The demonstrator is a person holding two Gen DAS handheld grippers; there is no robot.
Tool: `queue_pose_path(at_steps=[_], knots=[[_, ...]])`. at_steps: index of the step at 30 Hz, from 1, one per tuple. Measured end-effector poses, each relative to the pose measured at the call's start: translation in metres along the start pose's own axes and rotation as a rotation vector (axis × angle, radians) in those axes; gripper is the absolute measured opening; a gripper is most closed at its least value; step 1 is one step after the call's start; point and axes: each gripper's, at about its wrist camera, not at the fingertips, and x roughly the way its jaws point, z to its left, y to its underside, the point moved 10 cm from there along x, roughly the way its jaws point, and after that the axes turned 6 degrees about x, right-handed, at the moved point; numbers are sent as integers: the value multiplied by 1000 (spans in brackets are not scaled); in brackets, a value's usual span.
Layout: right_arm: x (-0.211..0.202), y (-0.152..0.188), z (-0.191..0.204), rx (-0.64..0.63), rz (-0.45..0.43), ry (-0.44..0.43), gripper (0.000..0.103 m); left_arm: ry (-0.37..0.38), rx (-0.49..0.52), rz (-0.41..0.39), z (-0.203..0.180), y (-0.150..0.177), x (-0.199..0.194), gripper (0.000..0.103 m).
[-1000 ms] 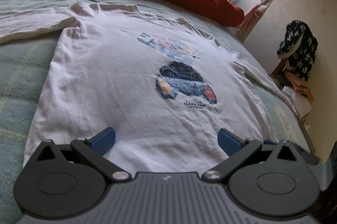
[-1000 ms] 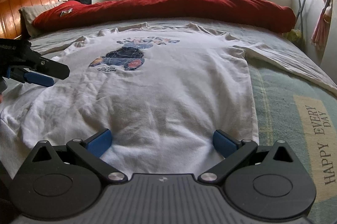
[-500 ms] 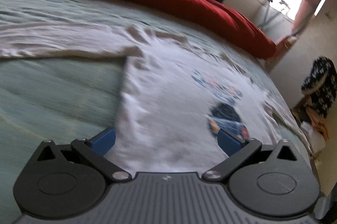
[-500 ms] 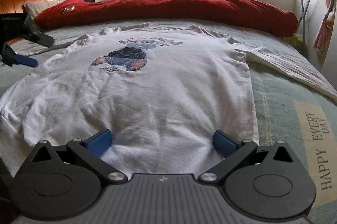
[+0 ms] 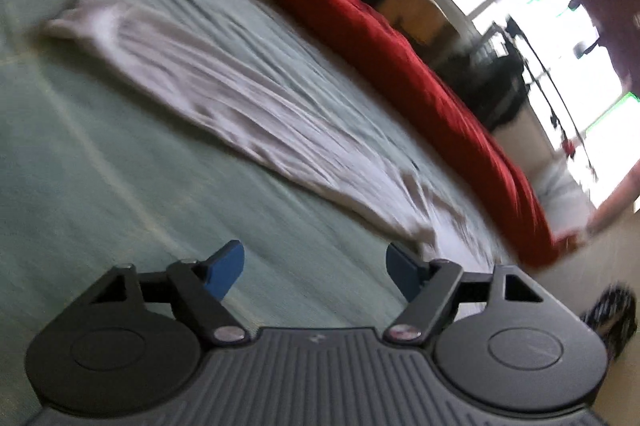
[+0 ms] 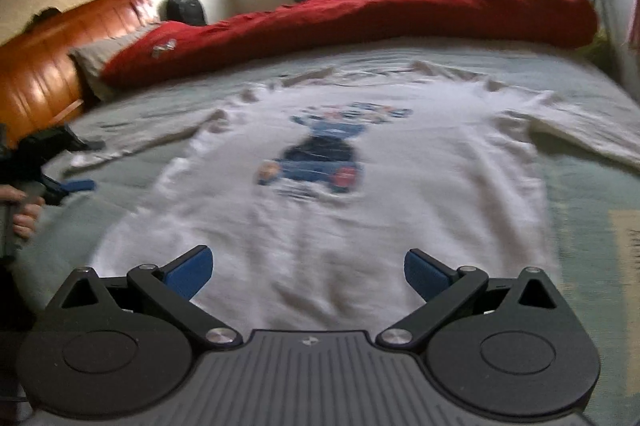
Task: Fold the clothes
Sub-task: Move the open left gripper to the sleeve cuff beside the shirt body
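The bed (image 6: 592, 209) carries a red duvet (image 6: 360, 13) along its far edge and a white long-sleeved shirt (image 6: 400, 193), spread flat with the print up, in its middle. One second ago the left gripper (image 5: 316, 264) pointed at the shirt's body near the hem; now it has swung toward the headboard side and faces the outstretched left sleeve (image 5: 224, 93). Probably the sleeve is next to be folded in. The right gripper (image 6: 308, 270) stays over the hem. Both jaws are wide and hold nothing.
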Motion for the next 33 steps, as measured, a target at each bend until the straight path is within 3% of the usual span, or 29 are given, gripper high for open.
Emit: queue_pose_path(at_steps=[7,11,16,20,23,27,33], knots=[[27,-3,39,15,36,-35,103,37,-144,-86,47,-34,-8,77],[34,-3,52,-30,53,-16,103,28,-142,-133,60,-65,-10,77],[44,-2,65,-75,77,7,103,7,-114,-222,74,-125,-6,79],[50,0,71,-91,89,21,103,-103,-104,-177,101,-145,19,79],[50,1,72,-111,93,34,103,-197,-66,-106,120,-142,33,79],[51,2,65,-115,103,61,103,-241,34,-50,115,-142,31,79],[56,5,61,-73,118,56,103,-241,106,-68,88,-165,31,84]])
